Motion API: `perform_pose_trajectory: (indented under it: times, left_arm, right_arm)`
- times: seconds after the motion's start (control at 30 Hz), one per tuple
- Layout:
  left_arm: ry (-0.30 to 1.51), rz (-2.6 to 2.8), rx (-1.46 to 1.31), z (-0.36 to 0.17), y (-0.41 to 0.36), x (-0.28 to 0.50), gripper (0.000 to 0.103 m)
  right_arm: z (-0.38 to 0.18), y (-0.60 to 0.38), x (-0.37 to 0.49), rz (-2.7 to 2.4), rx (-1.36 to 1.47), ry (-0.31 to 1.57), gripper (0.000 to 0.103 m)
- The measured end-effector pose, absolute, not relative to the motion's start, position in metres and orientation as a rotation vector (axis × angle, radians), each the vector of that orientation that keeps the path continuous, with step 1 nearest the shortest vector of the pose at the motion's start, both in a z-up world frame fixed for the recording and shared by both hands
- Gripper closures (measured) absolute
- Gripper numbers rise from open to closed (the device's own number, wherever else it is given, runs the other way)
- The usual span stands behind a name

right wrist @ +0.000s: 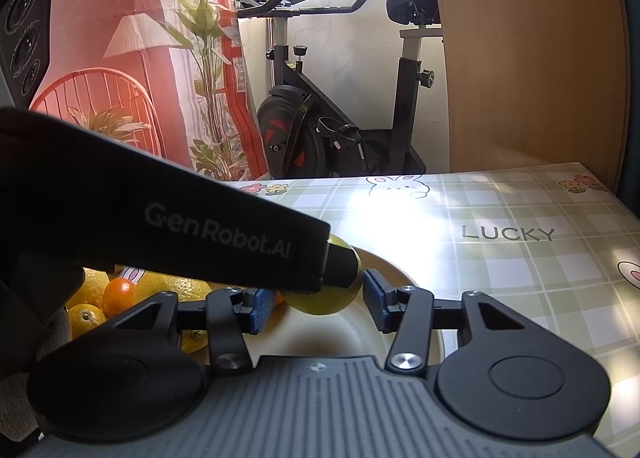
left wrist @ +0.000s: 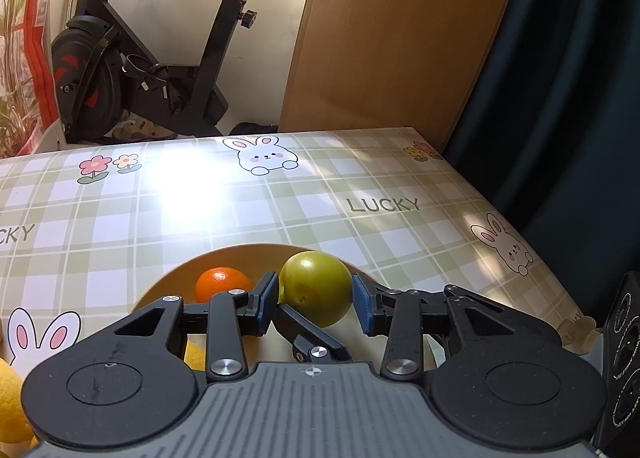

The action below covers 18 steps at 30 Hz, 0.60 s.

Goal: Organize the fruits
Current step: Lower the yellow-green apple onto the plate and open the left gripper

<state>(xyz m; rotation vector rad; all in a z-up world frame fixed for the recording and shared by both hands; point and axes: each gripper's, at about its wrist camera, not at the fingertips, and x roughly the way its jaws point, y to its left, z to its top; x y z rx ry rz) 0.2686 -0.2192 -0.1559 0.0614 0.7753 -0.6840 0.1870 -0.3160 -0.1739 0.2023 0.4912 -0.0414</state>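
My left gripper (left wrist: 315, 298) holds a green round fruit (left wrist: 316, 286) between its blue pads, over a cream plate (left wrist: 240, 254). A small orange (left wrist: 221, 284) lies in the plate just left of it. In the right wrist view the left gripper's black body (right wrist: 168, 218) crosses in front and reaches the same green fruit (right wrist: 324, 300) above the plate (right wrist: 400, 282). My right gripper (right wrist: 318, 304) is open, its pads on either side of the green fruit but apart from it. Several yellow and orange fruits (right wrist: 120, 294) lie to the left of the plate.
The table has a green plaid cloth (left wrist: 320, 194) with bunnies and "LUCKY" print. A wooden panel (left wrist: 400, 34) stands behind the far edge. An exercise bike (left wrist: 160, 70) stands beyond the table. Yellow fruit (left wrist: 10, 398) lies at the left edge.
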Motion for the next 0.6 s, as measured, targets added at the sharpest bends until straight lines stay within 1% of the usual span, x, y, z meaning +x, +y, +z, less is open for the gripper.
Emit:
perform_pose_trajectory:
  times: [0.27,0.4,0.43,0.5,0.6]
  left_arm:
    - [0.778,-0.687,0.042,-0.156,-0.215,0.268,0.06]
    - [0.758,-0.676,0.025,-0.152,-0.21,0.267,0.06]
    - [0.755,-0.672,0.018,-0.15,-0.208,0.267,0.06]
    - [0.748,-0.665,0.003,-0.147,-0.203,0.265,0.06]
    - [0.732,-0.659,-0.028,-0.142,-0.194,0.26,0.06]
  right_arm:
    - [-0.175,-0.314,0.195,-0.1,0.185,0.533,0.053]
    - [-0.175,-0.316,0.193,-0.108,0.192,0.524,0.053]
    - [-0.175,-0.316,0.193,-0.107,0.197,0.523,0.052]
    - [-0.176,-0.317,0.193,-0.097,0.205,0.532,0.047]
    - [-0.175,-0.32,0.193,-0.096,0.219,0.528,0.046]
